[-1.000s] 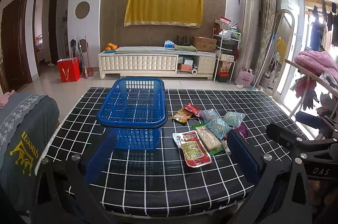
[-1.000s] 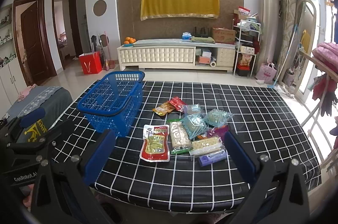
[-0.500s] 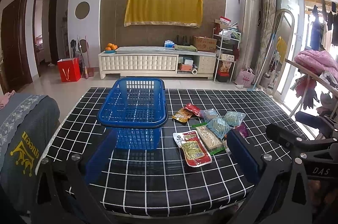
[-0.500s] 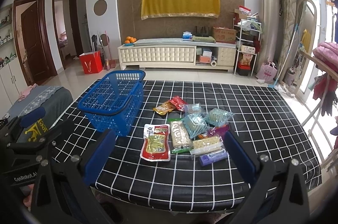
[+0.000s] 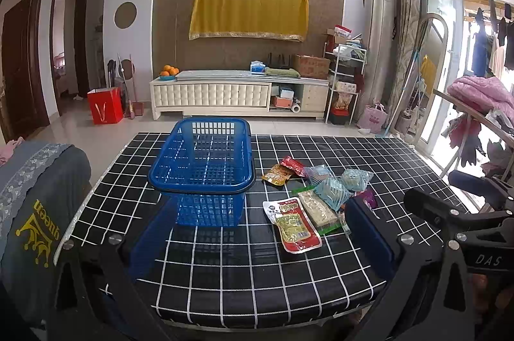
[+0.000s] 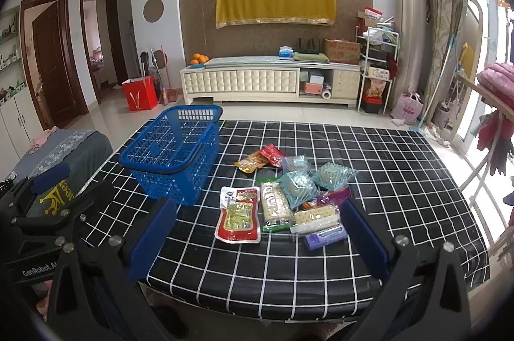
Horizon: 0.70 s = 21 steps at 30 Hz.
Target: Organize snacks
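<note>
A living room with a patterned brown wall, a yellow cloth hung over it and a long white cabinet below. In front stands a table [image 6: 401, 167] covered in a black cloth with a white grid.

On the left of the table sits a blue plastic basket [image 6: 175, 156] with open lattice sides. Nothing can be seen inside it; the table grid shows through its floor.

To the right of the basket, near it but apart from it, lies a loose cluster of snack packets. The closest to the basket is a flat red pouch [image 6: 238, 218] with yellow contents. Beside it lies a long pale packet with green ends [image 6: 274, 206]. Behind these are a small orange packet [image 6: 252, 162] and a small red packet [image 6: 272, 154], touching each other. Further right are clear bluish wrapped cakes [image 6: 297, 185], a pale cracker packet [image 6: 316, 216] and a purple bar [image 6: 325, 236] at the near edge of the pile.

The left tongs [image 5: 257, 231] hover at the near table edge in front of the basket, spread wide and holding nothing. The right tongs [image 6: 257, 231] hover in front of the snack pile, also spread wide and holding nothing.

The sorting appears not to have begun: every visible snack is on the cloth, and all are left to move, presumably into the basket.
</note>
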{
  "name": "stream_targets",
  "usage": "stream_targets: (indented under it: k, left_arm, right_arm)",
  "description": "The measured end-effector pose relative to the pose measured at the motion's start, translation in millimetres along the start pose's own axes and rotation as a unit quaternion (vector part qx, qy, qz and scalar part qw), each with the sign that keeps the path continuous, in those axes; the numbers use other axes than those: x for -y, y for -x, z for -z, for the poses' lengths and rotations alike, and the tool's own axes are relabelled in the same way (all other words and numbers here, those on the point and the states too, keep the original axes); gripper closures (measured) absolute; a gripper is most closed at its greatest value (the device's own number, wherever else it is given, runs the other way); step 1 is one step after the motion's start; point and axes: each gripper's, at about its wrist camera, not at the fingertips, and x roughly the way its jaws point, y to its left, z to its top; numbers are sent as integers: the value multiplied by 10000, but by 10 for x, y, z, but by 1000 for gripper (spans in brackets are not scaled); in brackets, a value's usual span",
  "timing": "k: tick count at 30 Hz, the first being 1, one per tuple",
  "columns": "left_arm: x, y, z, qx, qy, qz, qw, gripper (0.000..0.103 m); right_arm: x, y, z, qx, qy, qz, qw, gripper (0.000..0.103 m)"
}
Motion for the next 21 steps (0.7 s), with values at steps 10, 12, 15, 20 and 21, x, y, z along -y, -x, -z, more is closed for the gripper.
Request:
stream_targets:
  k: [10, 12, 15, 20, 21]
  left_arm:
    - [16, -15, -57, 6, 13, 12, 10000, 0]
    - [35, -47, -117, 7, -42, -26, 10000, 0]
    - [33, -108, -211, -16, -49, -84, 10000, 0]
    - [45, -363, -323, -325, 54, 27, 9995, 0]
    - [62, -491, -344, -511, 102, 161, 9985, 0]
  right_arm:
    - [22, -5, -39, 72, -21, 45, 10000, 0]
    - [43, -23, -73, 110, 1, 126, 9999, 0]
    - [144, -37, -144, 294, -108, 206, 9993, 0]
    - [447, -197, -241, 233, -714, 113, 9971, 0]
    - [489, -273, -257, 118, -732, 67, 9972, 0]
